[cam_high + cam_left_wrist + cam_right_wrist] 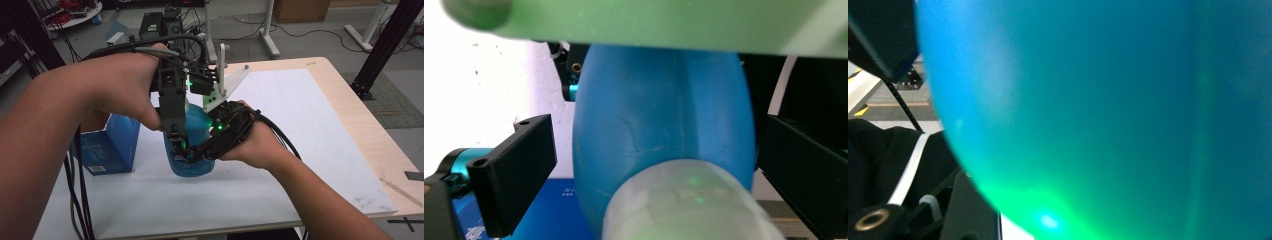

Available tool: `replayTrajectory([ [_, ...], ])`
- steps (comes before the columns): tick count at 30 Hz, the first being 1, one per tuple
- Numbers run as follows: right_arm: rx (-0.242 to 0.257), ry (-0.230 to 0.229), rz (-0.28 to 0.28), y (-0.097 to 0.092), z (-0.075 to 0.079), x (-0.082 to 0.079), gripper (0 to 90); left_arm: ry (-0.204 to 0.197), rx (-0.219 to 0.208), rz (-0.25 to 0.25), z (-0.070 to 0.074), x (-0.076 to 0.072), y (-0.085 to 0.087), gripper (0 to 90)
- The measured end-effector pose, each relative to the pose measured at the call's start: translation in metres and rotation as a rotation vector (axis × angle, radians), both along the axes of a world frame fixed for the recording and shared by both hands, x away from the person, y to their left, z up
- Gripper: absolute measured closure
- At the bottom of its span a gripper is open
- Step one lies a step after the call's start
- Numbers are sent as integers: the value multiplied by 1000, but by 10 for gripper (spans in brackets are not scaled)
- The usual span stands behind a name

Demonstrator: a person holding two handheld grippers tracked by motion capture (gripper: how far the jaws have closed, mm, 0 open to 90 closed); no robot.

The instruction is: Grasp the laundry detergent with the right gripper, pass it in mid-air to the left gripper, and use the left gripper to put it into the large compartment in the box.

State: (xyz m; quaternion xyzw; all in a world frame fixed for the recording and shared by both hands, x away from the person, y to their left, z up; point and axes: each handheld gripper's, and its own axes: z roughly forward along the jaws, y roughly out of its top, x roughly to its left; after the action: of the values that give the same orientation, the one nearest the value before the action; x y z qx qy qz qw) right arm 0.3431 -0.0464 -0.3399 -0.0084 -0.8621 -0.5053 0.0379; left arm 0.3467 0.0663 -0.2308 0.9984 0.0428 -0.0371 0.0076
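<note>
While the blue bottle (192,145) stands on the tabletop (310,150) beside the blue carton (107,147), the right gripper (200,152) pinches its body; the left gripper (651,165) fingers (514,170) straddle its white-wrapped neck, spread. Next, likely closing on the neck squarely.

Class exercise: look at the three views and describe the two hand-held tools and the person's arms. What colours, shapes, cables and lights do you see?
Both tools are black and blocky. The left tool has flat black rectangular jaws with screw holes and teal metal fittings. The right tool carries a pale three-cornered plate and trails black cables. Small green lights glow on both. The forearms are bare, with no sleeves.
</note>
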Motion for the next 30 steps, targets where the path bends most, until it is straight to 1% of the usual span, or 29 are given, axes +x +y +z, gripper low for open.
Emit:
replayTrajectory([
  [1,0,-2,3,0,0,0,464,-3,4,0,0,1,0,39],
  [2,-3,-1,0,0,0,0,464,-4,6,5,0,1,0,70],
  [3,-5,1,-1,0,0,0,464,-6,11,0,0,1,0,92],
  [11,5,5,-5,-1,-1,3,464,-25,3,6,0,1,-1,108],
  [13,3,9,-9,-1,-1,3,465,-22,3,0,0,1,-2,145],
  [15,5,9,-11,0,-1,3,465,-29,2,-4,1,1,-2,146],
  [17,7,5,-12,0,-1,3,465,-21,-7,-5,2,1,-2,197],
  [20,11,5,-12,0,-1,3,465,-22,-3,-13,2,1,-3,201],
  [24,10,6,-15,0,-1,3,465,-31,0,-11,1,1,-3,201],
  [27,9,8,-16,0,-1,4,465,-32,5,-6,1,2,-3,234],
  [30,9,7,-18,0,-1,4,465,-37,6,-4,0,2,-3,236],
])
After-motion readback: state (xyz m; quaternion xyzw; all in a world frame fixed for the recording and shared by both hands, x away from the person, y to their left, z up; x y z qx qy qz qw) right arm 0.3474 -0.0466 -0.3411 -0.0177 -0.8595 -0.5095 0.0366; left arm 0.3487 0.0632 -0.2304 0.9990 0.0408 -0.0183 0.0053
